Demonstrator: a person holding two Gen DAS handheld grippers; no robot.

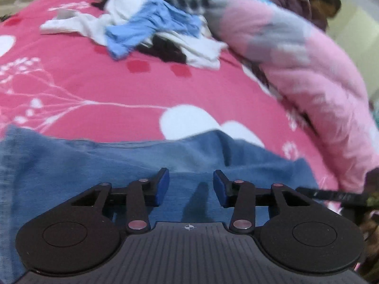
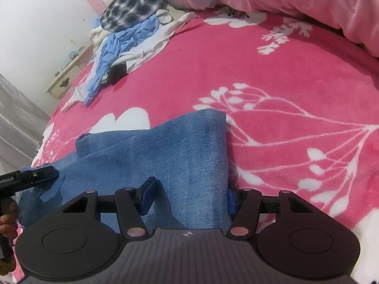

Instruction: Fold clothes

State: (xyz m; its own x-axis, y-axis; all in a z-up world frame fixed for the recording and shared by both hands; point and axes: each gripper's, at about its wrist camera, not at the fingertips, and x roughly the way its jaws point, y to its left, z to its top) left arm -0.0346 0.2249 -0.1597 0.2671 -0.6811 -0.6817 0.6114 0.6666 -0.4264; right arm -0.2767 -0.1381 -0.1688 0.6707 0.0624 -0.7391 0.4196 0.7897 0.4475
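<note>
Denim jeans, folded and soft-ribbed, lie near my bed edge on the fleecy pink blanket; I see left gripper spread above them, right gripper spread astride their fold.

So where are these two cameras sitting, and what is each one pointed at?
Left wrist view: it rides on the left tongs, looking down and forward over the jeans toward a clothes pile on the pink bedspread; only its own open blue-padded fingers show.
Right wrist view: it rides on the right tongs, open around a fold of the jeans; the left tongs poke in at the left edge.
Shared: jeans, bedspread, clothes pile, pink blanket.
</note>
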